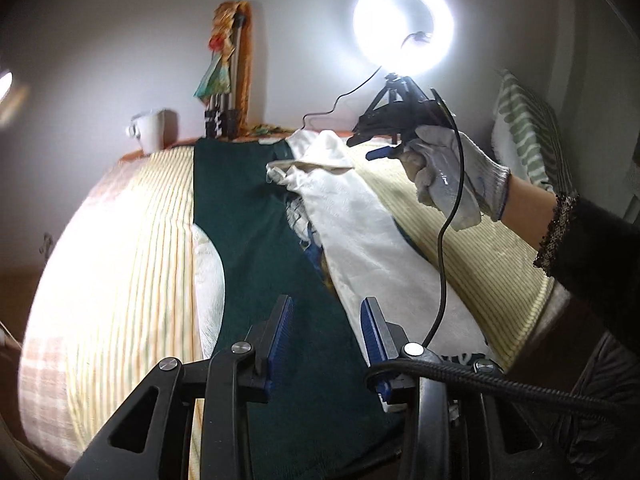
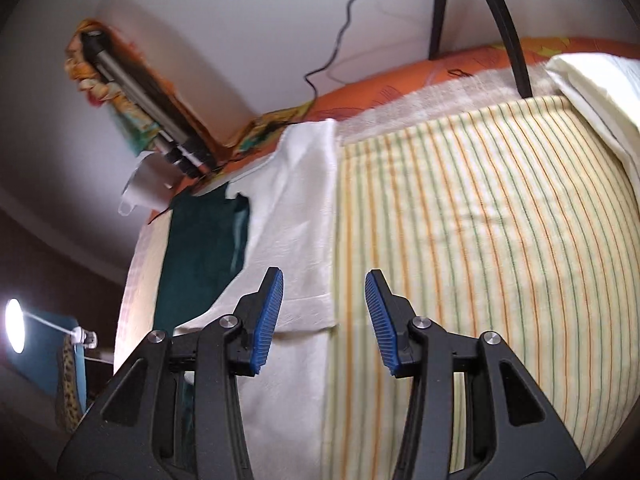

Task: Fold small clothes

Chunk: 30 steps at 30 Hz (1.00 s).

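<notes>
A small garment lies on the striped bed. Its dark green outer side (image 1: 256, 248) faces up and its white lining (image 1: 360, 224) is folded over along the right. My left gripper (image 1: 326, 312) is open and empty, low over the garment's near end. My right gripper (image 2: 324, 284) is open and empty above the white lining's (image 2: 296, 232) right edge. In the left wrist view the right gripper (image 1: 376, 144) is held by a gloved hand (image 1: 452, 176) above the far end of the garment. The green cloth (image 2: 200, 248) also shows in the right wrist view.
The bed has a yellow striped sheet (image 1: 120, 248) (image 2: 480, 240). A bright ring light (image 1: 404, 20) on a small tripod stands at the back. A white cup (image 1: 152, 130) and a folded tripod (image 1: 230, 92) sit at the far edge. A striped pillow (image 1: 524, 132) is at right.
</notes>
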Each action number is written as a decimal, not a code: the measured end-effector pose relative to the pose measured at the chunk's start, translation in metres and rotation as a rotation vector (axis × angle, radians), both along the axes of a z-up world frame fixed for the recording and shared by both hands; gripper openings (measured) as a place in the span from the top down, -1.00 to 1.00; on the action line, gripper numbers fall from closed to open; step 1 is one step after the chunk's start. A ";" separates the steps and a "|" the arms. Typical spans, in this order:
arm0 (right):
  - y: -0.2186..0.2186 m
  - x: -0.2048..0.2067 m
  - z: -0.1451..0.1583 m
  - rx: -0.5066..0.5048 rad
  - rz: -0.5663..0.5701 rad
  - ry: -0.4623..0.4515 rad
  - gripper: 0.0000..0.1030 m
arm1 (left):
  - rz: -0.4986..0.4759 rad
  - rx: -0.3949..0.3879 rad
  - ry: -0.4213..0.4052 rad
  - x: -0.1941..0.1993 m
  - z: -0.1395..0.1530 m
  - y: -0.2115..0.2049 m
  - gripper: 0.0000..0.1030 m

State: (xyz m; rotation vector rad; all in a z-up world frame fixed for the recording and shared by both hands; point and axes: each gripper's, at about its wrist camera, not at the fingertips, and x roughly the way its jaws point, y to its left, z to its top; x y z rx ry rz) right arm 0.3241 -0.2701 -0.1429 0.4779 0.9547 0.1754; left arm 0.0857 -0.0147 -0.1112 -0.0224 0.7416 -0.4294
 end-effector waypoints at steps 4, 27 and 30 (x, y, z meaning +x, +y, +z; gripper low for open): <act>0.010 0.013 -0.011 -0.005 0.023 0.010 0.12 | -0.001 -0.006 0.038 0.010 -0.009 -0.002 0.30; 0.090 0.058 0.048 -0.131 0.170 -0.031 0.93 | 0.023 -0.065 0.029 0.014 -0.006 0.021 0.31; 0.108 0.069 0.038 -0.132 0.171 -0.027 0.93 | 0.035 -0.072 0.038 0.015 -0.007 0.026 0.31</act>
